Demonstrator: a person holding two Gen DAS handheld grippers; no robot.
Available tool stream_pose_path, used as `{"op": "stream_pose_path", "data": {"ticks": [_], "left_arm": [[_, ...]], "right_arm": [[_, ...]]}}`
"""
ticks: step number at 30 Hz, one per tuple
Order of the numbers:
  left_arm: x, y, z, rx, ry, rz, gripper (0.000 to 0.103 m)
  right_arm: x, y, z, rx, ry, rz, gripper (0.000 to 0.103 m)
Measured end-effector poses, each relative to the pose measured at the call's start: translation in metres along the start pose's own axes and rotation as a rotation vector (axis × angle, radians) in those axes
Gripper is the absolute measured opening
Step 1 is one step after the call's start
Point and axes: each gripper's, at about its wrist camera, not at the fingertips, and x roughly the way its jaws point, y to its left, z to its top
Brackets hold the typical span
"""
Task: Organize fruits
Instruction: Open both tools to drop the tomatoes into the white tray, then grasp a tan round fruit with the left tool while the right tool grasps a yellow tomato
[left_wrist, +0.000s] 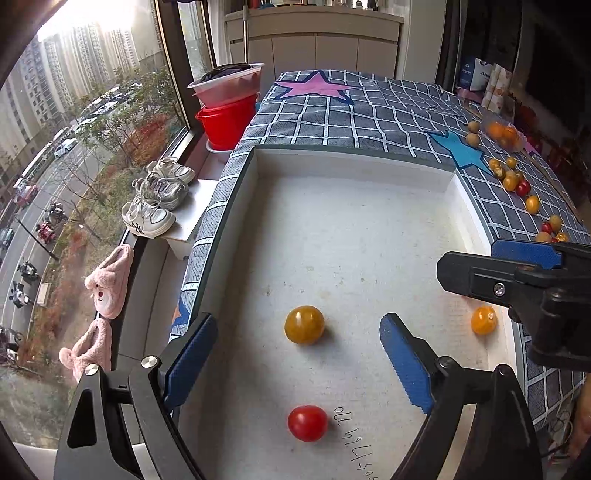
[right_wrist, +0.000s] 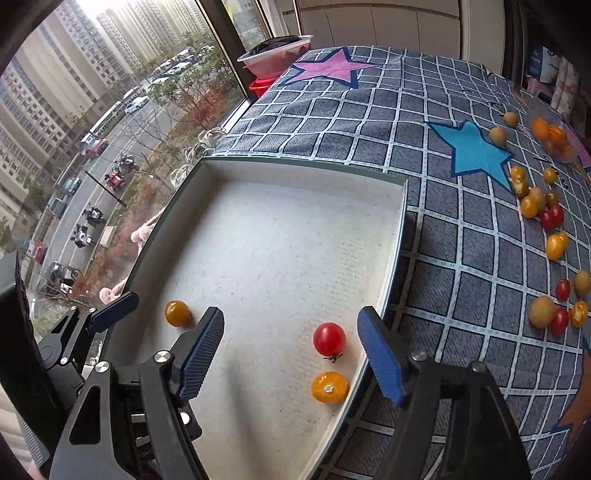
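1. We see a shallow white tray (left_wrist: 351, 166) with dark outer walls lying on the tabletop (right_wrist: 332, 122), which is covered by a grey checked cloth with pink and blue stars
2. Three small tomatoes lie loose on the tray floor: a dull yellow tomato (left_wrist: 304, 324), a red tomato (left_wrist: 307, 423) and an orange tomato (left_wrist: 484, 320)
3. The red and orange ones lie close together near the tray's right wall; the yellow one sits well apart, nearer the window side
4. All three are round, glossy and smooth; a small dark stem bit lies just beside the red one
5. Our left claw (left_wrist: 299, 358) stands wide open over the tray, nothing pressed between its blue pads, the yellow tomato just ahead of it
6. Our right claw (right_wrist: 291, 354) is likewise open and grips nothing, the red tomato lying free between its fingers
7. More small fruits (right_wrist: 546, 229), yellow, red and brownish, lie scattered on the cloth to the right, outside the tray
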Motion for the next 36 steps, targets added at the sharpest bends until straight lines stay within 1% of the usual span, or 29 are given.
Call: {"op": "stream_pose_path", "data": {"ticks": [3, 7, 11, 17, 21, 25, 29, 36], "left_arm": [[-0.006, -0.003, 0.001, 0.005, 0.002, -0.01, 0.091], [-0.021, -0.015, 0.004, 0.026, -0.019, -0.027, 0.091], [-0.035, -0.038, 0.01, 0.076, -0.045, -0.049, 0.091], [-0.047, -0.09, 0.02, 0.166, -0.068, -0.085, 0.091], [-0.044, -0.131, 0.022, 0.231, -0.054, -0.106, 0.091], [-0.04, -0.169, 0.024, 0.288, -0.04, -0.124, 0.091], [-0.031, -0.201, 0.031, 0.331, -0.028, -0.128, 0.091], [0.002, -0.241, 0.047, 0.391, 0.004, -0.104, 0.091]], "right_arm": [[-0.016, -0.007, -0.004, 0.009, -0.022, -0.007, 0.079], [-0.029, -0.03, -0.013, 0.044, -0.04, -0.019, 0.079], [-0.046, -0.066, -0.03, 0.099, -0.045, -0.056, 0.079], [-0.067, -0.133, -0.055, 0.2, -0.058, -0.147, 0.079], [-0.081, -0.175, -0.07, 0.274, -0.066, -0.188, 0.079], [-0.089, -0.205, -0.082, 0.316, -0.075, -0.234, 0.079], [-0.089, -0.225, -0.085, 0.314, -0.093, -0.286, 0.079], [-0.083, -0.247, -0.078, 0.299, -0.114, -0.312, 0.079]]}}
